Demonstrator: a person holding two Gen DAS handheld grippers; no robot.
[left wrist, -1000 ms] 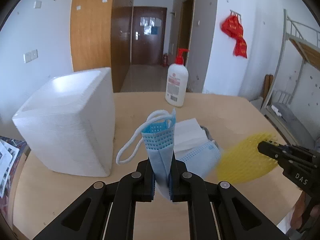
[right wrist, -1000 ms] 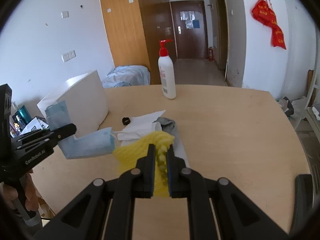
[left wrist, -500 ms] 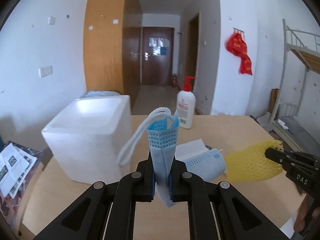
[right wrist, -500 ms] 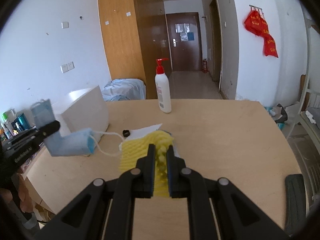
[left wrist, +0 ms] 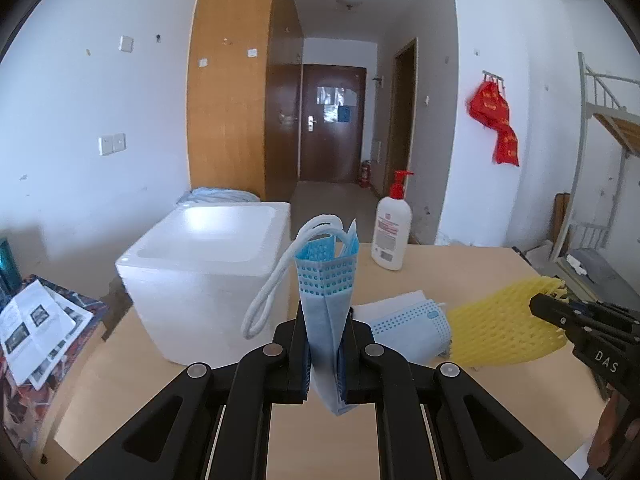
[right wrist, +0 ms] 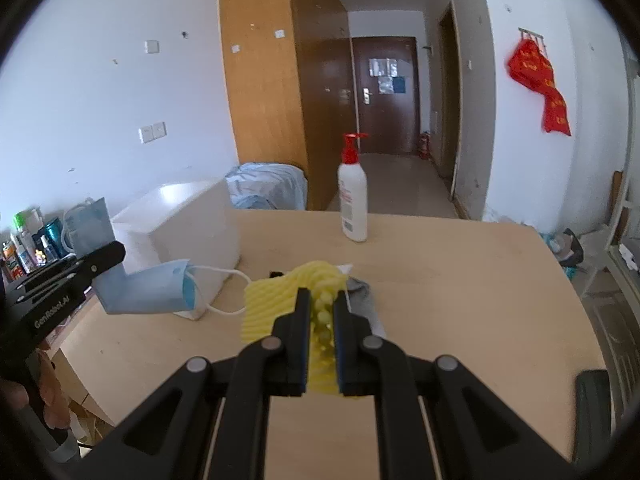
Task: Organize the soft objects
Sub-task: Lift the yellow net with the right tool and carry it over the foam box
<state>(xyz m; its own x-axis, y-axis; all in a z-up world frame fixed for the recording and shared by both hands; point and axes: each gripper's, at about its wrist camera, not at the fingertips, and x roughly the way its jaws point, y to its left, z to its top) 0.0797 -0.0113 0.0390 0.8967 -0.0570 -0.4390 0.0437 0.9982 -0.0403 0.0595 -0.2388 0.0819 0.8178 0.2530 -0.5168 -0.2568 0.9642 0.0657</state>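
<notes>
Both grippers carry soft items above the table, with the foam box at far left.

The face mask [left wrist: 326, 312] is limp and its loop [left wrist: 272, 280] dangles, so it could snag the foam box [left wrist: 208, 276] or slip free. The left gripper [left wrist: 325, 354] is clamped tight on the mask; the right gripper [right wrist: 322, 344] is pinched tight on the yellow foam net [right wrist: 280, 304]. A second mask [left wrist: 412, 330] lies on the table [right wrist: 460, 280].

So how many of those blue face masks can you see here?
2. One blue mask is pinched in the left tool, raised above the table. The other mask lies on the table beside white paper; more could be hidden beneath.
</notes>
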